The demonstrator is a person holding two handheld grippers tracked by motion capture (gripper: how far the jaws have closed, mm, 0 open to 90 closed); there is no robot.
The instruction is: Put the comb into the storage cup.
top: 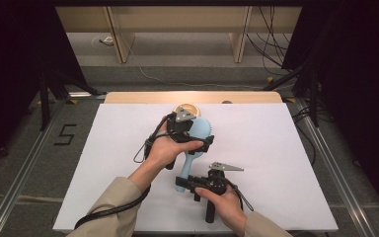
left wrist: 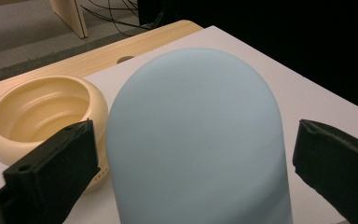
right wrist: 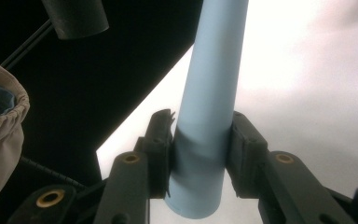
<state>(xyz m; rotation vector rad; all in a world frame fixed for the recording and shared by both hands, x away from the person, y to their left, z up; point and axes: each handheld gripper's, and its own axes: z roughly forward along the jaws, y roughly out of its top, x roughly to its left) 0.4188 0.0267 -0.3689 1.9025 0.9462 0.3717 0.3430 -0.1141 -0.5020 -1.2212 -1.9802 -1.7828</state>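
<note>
The right claw (right wrist: 200, 140) pinches the handle end of a pale blue brush (top: 197, 143), its jaws pressed against both sides of the shaft. The brush lies across the middle of the white desk (top: 276, 148), its broad head pointing away from the person. The left claw (left wrist: 193, 154) is spread wide, a jaw on either side of the brush head without touching it. Just beside the head, at the far edge, sits a cream bowl (left wrist: 42, 112).
</note>
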